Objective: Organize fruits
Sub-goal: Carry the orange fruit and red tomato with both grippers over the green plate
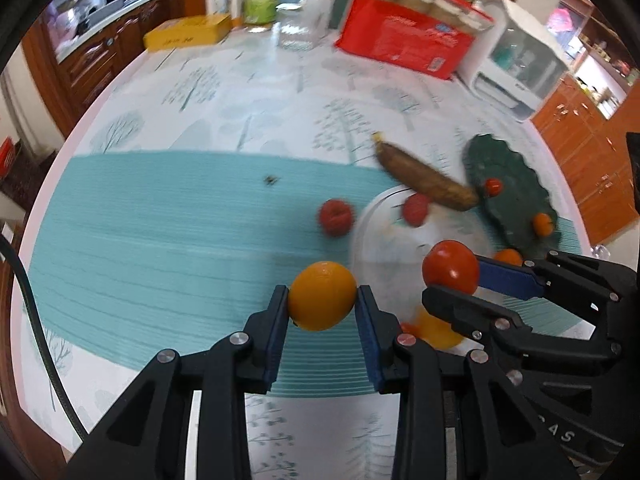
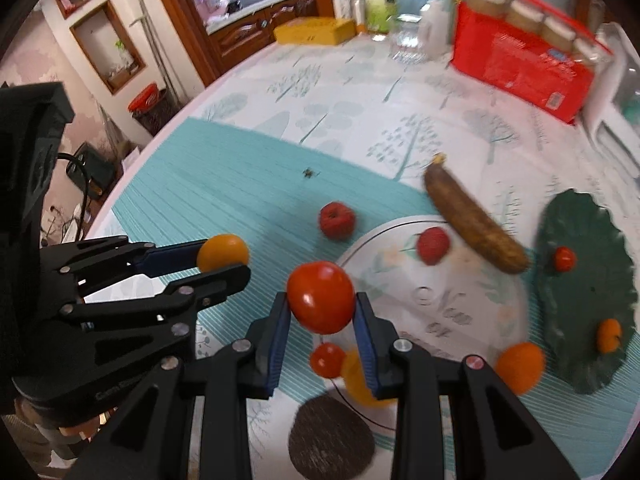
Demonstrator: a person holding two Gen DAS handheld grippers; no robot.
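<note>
My left gripper [image 1: 322, 300] is shut on an orange [image 1: 322, 296] and holds it above the teal mat [image 1: 160, 240]; the gripper also shows in the right wrist view [image 2: 224, 258]. My right gripper [image 2: 321, 308] is shut on a red tomato [image 2: 321, 297] near the white plate's [image 2: 460, 308] left edge; the gripper also shows in the left wrist view [image 1: 452, 276]. On the white plate lie a red fruit [image 2: 433, 246] and the end of a brown banana [image 2: 476, 224]. Another red fruit [image 2: 337, 220] sits on the mat. The dark green plate [image 2: 588, 280] holds a small tomato [image 2: 564, 258] and a small orange [image 2: 609, 335].
Below my right gripper lie a small tomato [image 2: 327, 359], a yellow fruit [image 2: 356, 384], a brown fruit [image 2: 330, 436] and an orange [image 2: 520, 366]. At the table's far side stand a red box [image 2: 520, 48], a yellow box [image 2: 314, 30], bottles and a white appliance [image 1: 516, 56].
</note>
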